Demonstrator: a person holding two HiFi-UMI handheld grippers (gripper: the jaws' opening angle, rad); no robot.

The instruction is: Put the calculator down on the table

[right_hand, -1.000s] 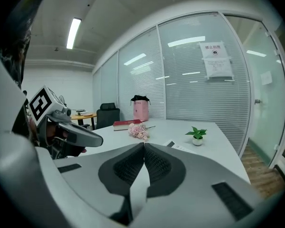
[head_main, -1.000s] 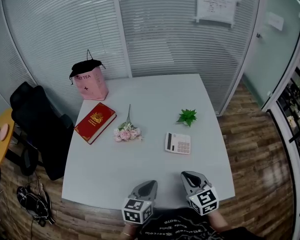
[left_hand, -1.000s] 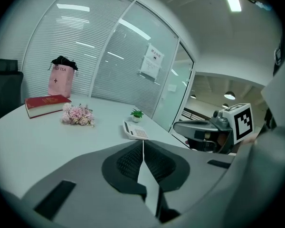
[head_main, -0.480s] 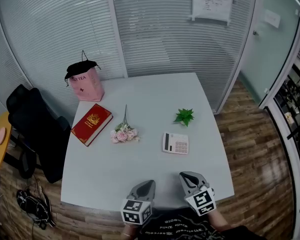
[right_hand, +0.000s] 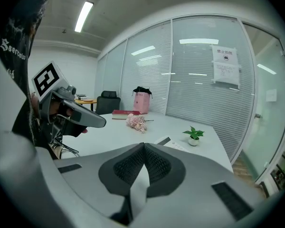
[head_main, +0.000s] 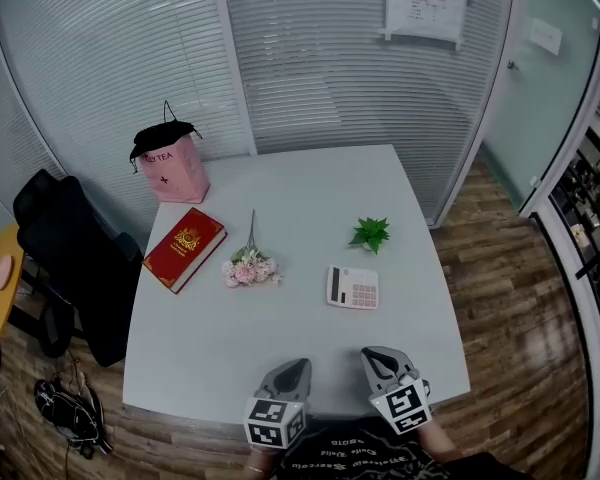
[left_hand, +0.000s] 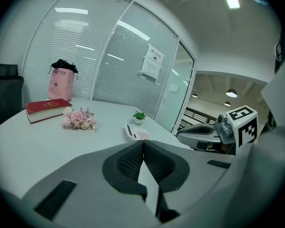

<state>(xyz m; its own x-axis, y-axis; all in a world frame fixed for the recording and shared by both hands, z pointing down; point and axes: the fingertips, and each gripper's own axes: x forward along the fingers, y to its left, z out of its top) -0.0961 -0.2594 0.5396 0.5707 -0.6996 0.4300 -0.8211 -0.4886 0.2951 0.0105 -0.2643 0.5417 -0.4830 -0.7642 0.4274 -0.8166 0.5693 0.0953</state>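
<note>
The white calculator (head_main: 353, 288) lies flat on the white table (head_main: 310, 193), right of centre; it also shows in the left gripper view as the calculator (left_hand: 135, 132) and in the right gripper view as the calculator (right_hand: 170, 143). My left gripper (head_main: 298, 368) hovers over the near table edge, shut with nothing between its jaws; its pads meet at the left gripper (left_hand: 143, 141). My right gripper (head_main: 373, 354) is beside it, also shut and empty, with the pads closed at the right gripper (right_hand: 144, 146). Both are well short of the calculator.
A red book (head_main: 185, 247), pink flowers (head_main: 245, 267), a small potted plant (head_main: 370, 233) and a pink bag (head_main: 175, 166) stand on the table. A black office chair (head_main: 70, 248) is at the left, with glass walls behind.
The head view has shifted slightly since a second ago. Both grippers stay shut near the front edge, and the calculator has not moved.
</note>
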